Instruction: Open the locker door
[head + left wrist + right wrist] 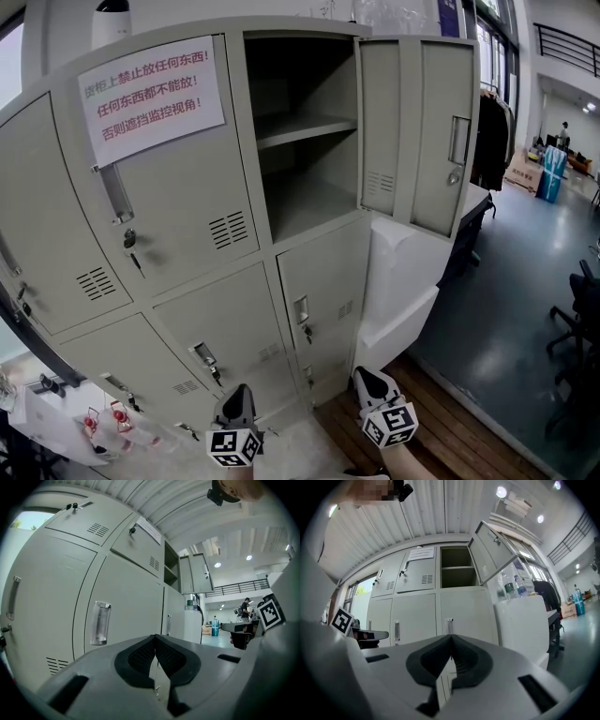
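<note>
Grey locker door [417, 131] open; left gripper [237, 392], right gripper [369, 375] partly cropped below.

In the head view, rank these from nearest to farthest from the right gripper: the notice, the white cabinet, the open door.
1. The white cabinet, just above the right gripper, right of the lockers.
2. The open door, upper right.
3. The notice, upper left, on a shut door.
</note>
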The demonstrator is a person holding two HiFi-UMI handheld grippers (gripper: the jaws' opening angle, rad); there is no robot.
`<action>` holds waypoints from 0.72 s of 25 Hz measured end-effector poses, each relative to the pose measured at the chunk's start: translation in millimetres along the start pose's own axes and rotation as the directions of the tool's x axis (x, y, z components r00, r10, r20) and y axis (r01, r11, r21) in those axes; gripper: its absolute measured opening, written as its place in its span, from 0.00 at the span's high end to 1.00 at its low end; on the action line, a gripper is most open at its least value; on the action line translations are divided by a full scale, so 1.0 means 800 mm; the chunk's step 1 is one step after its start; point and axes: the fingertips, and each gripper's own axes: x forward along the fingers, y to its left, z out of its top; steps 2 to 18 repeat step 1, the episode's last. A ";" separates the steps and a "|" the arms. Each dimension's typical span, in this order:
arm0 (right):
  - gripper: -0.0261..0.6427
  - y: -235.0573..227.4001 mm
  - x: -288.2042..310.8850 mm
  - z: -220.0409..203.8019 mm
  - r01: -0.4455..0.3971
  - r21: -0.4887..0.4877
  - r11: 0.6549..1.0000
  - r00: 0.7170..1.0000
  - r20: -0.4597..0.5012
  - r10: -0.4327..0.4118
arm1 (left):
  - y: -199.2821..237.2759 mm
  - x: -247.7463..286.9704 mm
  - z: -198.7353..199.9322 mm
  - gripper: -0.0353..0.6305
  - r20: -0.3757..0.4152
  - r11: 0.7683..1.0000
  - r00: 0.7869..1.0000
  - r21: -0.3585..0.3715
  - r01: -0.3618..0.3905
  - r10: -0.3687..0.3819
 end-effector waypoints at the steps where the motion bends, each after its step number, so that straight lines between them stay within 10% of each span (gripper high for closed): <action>1: 0.94 0.001 0.000 -0.003 0.004 0.006 1.000 1.000 -0.002 -0.004 | 0.001 0.001 -0.001 0.94 -0.006 1.000 1.000 -0.001 -0.001 0.001; 18: 0.94 0.001 0.000 -0.003 0.004 0.006 1.000 1.000 -0.002 -0.004 | 0.001 0.001 -0.001 0.94 -0.006 1.000 1.000 -0.001 -0.001 0.001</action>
